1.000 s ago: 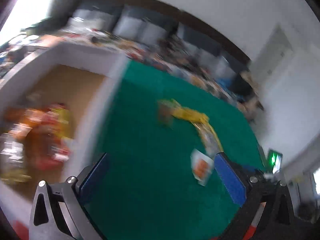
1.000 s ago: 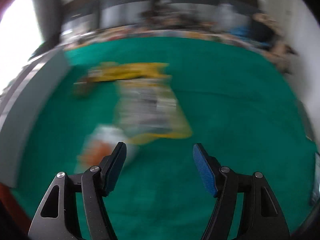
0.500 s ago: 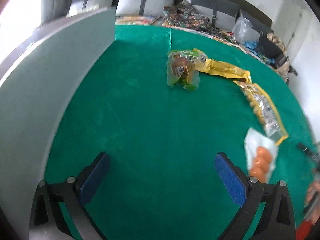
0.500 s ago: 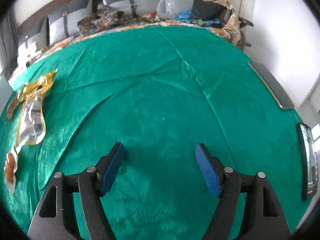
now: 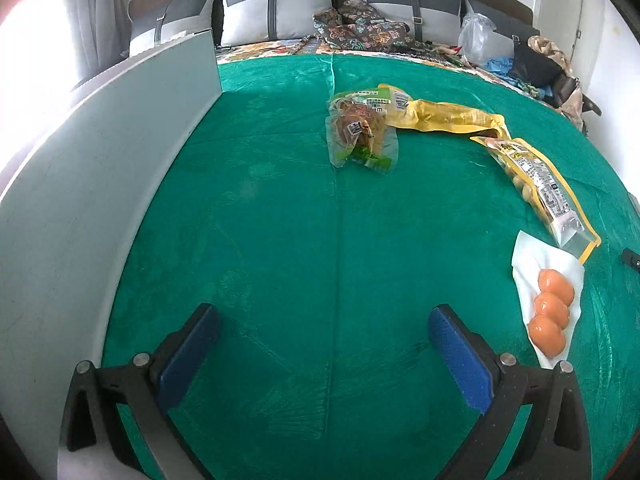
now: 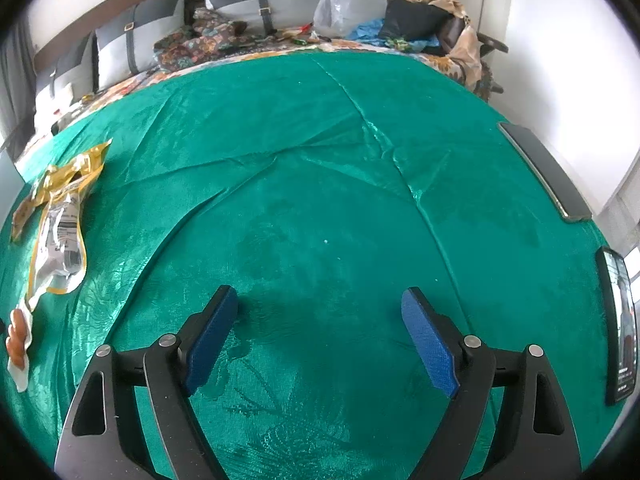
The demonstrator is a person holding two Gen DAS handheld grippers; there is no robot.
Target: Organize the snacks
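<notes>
Both grippers hovered over the green cloth (image 5: 280,240), neither holding anything. The left gripper (image 5: 324,344) had its jaws spread wide, bare cloth between the blue pads. The right gripper (image 6: 318,332) had its jaws opening, also with only cloth between them. Four snack packs remained on the cloth. In the left wrist view, the clear pack with three orange balls (image 5: 550,304) lay just off the right-hand finger, long axis roughly along the gripper's line of sight; the yellow-edged pack with the printed label (image 5: 536,184) lay beyond it, touching or overlapping its far corner and slanting away to the upper left; the plain yellow pouch (image 5: 448,116) and the clear pack with a brown item (image 5: 362,134) lay farther out, near the middle of the cloth. The grey wall of the box (image 5: 100,184) stood along the left of that view. Judgement: the orange-ball pack was nearest, to the left gripper's right and to the right gripper's far left, so the left hand looked better placed for it. The right wrist view caught only the orange-ball pack (image 6: 16,340) at its left rim and the labelled pack (image 6: 60,232), not the box; it alone showed two dark flat devices (image 6: 544,170) at the right edge of the cloth.
</notes>
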